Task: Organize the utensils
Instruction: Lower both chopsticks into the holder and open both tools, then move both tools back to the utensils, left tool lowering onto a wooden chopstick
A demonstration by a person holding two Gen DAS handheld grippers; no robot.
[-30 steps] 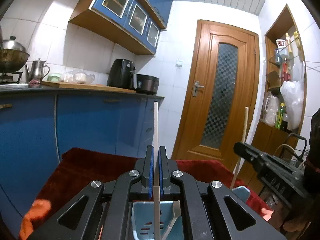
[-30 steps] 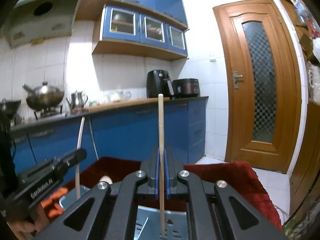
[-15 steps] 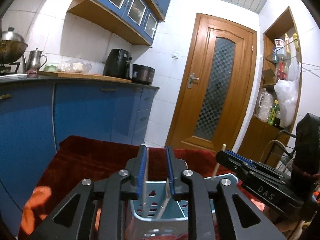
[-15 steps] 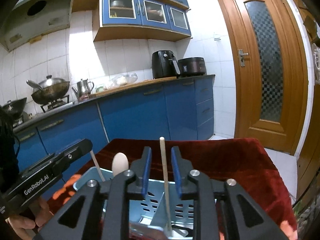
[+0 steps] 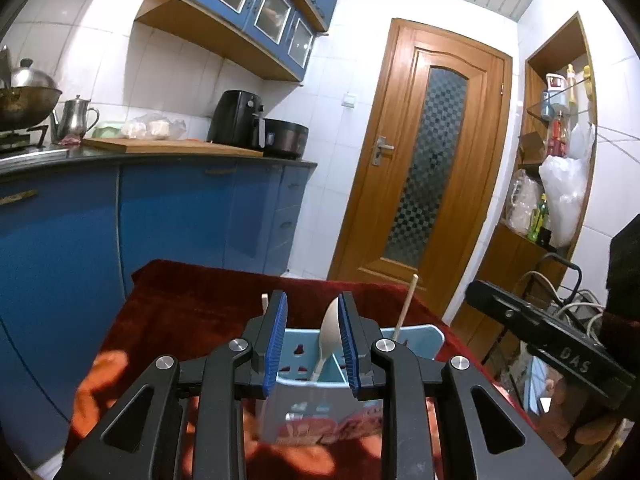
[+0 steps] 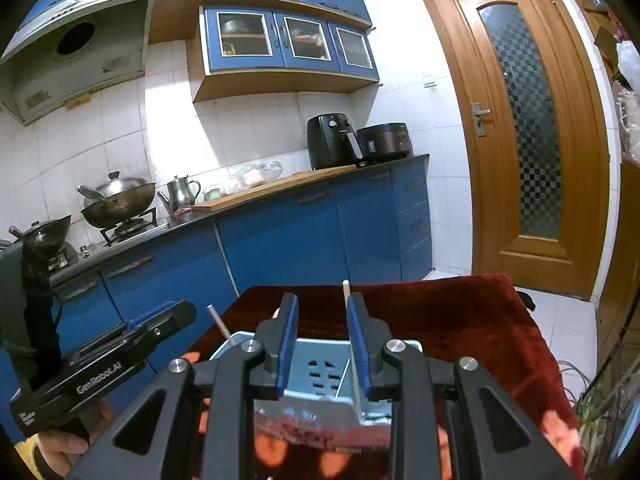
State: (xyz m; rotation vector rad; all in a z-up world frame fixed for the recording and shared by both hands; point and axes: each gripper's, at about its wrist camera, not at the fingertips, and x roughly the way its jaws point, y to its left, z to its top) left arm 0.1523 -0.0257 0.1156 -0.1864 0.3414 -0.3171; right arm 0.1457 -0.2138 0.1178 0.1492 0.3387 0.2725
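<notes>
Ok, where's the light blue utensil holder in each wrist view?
Left wrist: the utensil holder sits bottom centre, behind the open left claw, a spoon standing in it.
Right wrist: the holder is bottom centre, behind the open right claw.
Shared landmark: the black air fryer.

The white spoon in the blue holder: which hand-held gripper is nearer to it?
Left. The left hand-held gripper frames the white spoon between open jaws; the right hand-held gripper hangs open over the blue holder farther right.

At the left of your frame a wok (image 6: 118,202) and steel kettle (image 6: 182,191) sit on the counter; a black air fryer (image 6: 332,141) stands centre, a wooden door (image 6: 520,120) at right.
</notes>
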